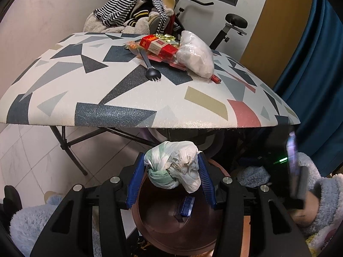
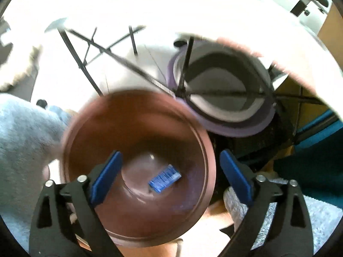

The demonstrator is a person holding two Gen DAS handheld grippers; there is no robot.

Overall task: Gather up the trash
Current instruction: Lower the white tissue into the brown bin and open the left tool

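- Clamping a knotted white plastic bag point(image 1: 174, 167), left gripper point(image 1: 171, 178) above brown bin point(image 1: 150, 224) rim, below table point(image 1: 128, 98) edge.
- Spread wide, empty: right gripper point(image 2: 169, 175) over bin; blue wrapper point(image 2: 164, 181) lying inside.
- Blurred, overexposed: right wrist view; tabletop trash pile point(image 1: 171, 49) well apart.

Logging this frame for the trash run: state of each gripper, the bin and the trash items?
left gripper: shut on crumpled wad, above the bin
right gripper: open, empty
brown bin: open, blue packet lying inside
black spork: on table
red packs: piled on table
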